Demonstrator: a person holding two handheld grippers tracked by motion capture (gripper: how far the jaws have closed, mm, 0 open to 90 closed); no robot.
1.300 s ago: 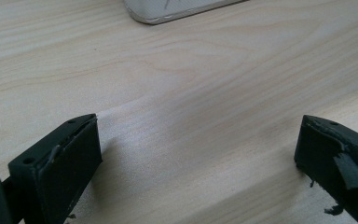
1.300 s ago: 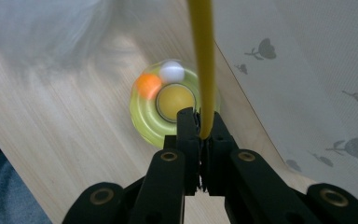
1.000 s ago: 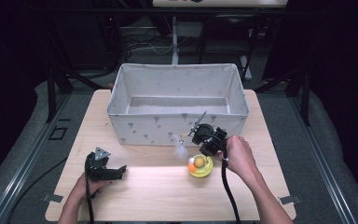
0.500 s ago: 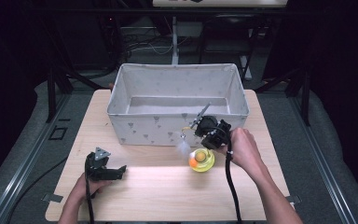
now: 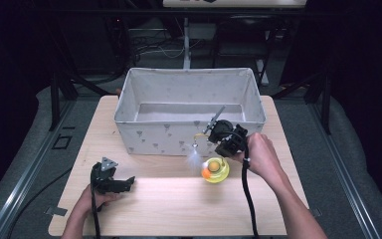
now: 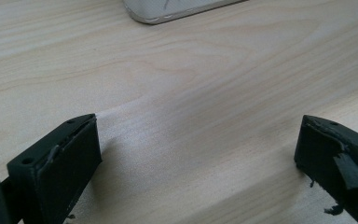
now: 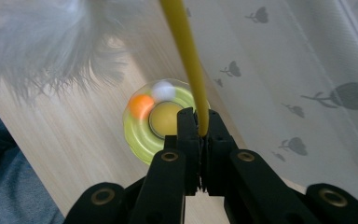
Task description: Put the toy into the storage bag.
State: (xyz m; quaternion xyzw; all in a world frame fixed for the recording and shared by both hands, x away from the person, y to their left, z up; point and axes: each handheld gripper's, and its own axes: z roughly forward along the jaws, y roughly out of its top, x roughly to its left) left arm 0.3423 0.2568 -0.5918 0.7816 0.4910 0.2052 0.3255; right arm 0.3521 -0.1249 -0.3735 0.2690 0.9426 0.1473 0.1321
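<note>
A round yellow-green toy base point(image 5: 215, 170) with an orange and a white ball sits on the wooden table point(image 5: 179, 209) in front of the fabric bin. A thin yellow rod point(image 7: 186, 56) rises from it and ends in a fluffy white feather point(image 7: 51, 42), which is pale and blurred in the high view point(image 5: 195, 158). My right gripper point(image 7: 199, 116) is shut on the rod just above the base point(image 7: 163, 121) and is held over it point(image 5: 224, 139). I cannot tell whether the base touches the table. My left gripper point(image 5: 128, 182) rests at the front left, open point(image 6: 198, 154) over bare wood.
A large white fabric bin point(image 5: 189, 72) with a grey flower print stands across the back of the table, and its front wall point(image 7: 307, 70) is close beside my right gripper. A corner of the bin point(image 6: 168, 11) lies ahead of the left jaws.
My right gripper has moved a little farther back toward the bin with the rod in it, and the toy base has shifted slightly the same way. The left gripper stays put.
</note>
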